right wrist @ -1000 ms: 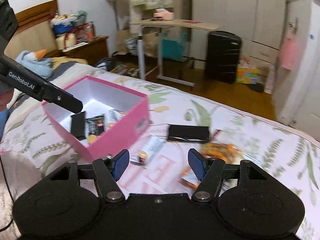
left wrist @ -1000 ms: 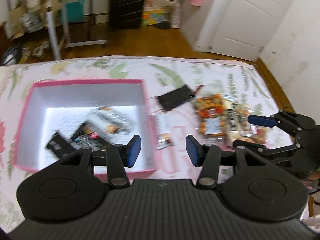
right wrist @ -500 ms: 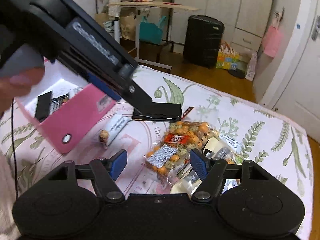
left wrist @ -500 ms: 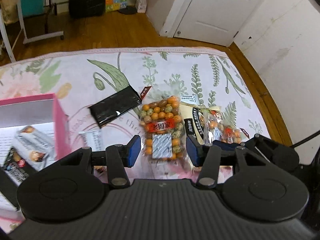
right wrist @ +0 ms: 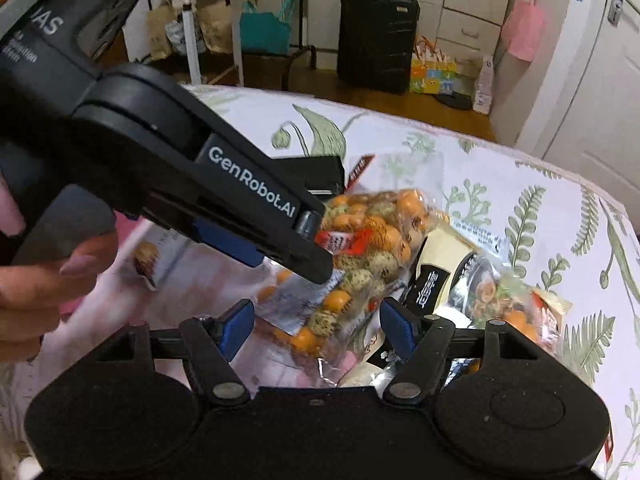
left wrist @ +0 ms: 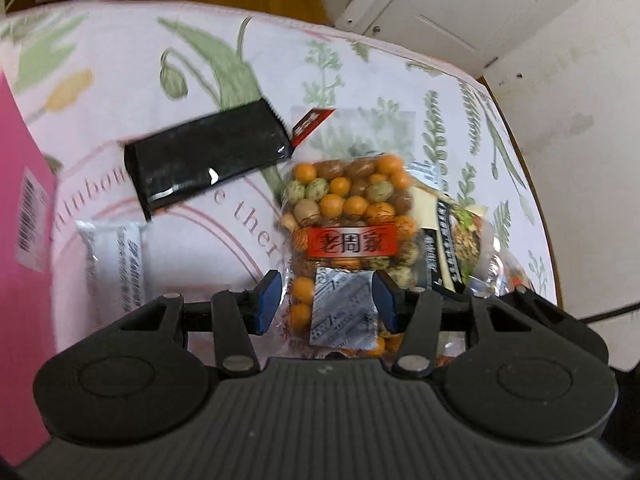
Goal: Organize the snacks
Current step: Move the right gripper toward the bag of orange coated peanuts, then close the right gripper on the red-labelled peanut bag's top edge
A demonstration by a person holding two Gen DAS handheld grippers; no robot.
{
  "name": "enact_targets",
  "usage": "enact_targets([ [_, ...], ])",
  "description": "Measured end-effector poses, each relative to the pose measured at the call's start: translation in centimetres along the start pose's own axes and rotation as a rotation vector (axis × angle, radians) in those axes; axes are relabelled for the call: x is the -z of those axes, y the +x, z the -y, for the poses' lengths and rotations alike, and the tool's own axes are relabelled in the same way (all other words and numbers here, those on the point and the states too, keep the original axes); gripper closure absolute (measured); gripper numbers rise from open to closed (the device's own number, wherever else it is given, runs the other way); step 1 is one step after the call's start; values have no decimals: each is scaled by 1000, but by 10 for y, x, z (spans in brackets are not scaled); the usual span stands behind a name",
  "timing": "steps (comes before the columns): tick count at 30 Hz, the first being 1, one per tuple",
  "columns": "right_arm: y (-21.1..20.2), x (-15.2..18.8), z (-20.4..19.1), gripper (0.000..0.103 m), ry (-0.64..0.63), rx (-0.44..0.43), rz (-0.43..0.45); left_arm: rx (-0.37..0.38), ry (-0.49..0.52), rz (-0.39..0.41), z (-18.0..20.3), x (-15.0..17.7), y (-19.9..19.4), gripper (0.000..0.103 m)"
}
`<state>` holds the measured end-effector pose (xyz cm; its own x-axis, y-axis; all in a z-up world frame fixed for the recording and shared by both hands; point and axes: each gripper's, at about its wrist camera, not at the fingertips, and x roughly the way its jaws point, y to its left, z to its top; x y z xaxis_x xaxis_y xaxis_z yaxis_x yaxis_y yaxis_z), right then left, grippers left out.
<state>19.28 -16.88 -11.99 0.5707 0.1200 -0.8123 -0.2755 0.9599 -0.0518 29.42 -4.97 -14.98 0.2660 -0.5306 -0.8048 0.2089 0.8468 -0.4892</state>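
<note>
A clear bag of orange and green coated nuts with a red label lies on the floral bedspread. My left gripper is open and straddles the bag's lower end, one blue pad on each side. In the right wrist view, one of its fingers reaches in from the upper left, with its tip on that bag. My right gripper hangs open just above the near end of the same bag, with nothing pressed between its pads. A second snack pack with a black label lies partly under the bag on the right.
The pink box's wall stands at the far left. A black packet and a white wrapped bar lie between the box and the bag. The bed's edge runs close on the right. A hand holds the left gripper.
My left gripper swung right from over the pink box and dropped onto the bag of nuts. My right gripper came down over the snack pile, and the left one now crosses its view.
</note>
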Motion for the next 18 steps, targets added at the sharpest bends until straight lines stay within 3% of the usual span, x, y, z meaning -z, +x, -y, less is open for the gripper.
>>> enact_targets([
  [3, 8, 2, 4, 29, 31, -6, -13, 7, -38, 20, -8, 4, 8, 45],
  [5, 12, 4, 4, 27, 34, -16, -8, 34, -67, 23, -14, 6, 11, 44],
  [8, 14, 6, 1, 22, 27, -12, 5, 141, -152, -2, -30, 8, 21, 42],
  [11, 11, 10, -7, 24, -14, 6, 28, 253, -309, -73, -51, 10, 31, 36],
  [18, -2, 16, -11, 27, 7, -21, -10, 237, -264, -114, -39, 22, 26, 34],
])
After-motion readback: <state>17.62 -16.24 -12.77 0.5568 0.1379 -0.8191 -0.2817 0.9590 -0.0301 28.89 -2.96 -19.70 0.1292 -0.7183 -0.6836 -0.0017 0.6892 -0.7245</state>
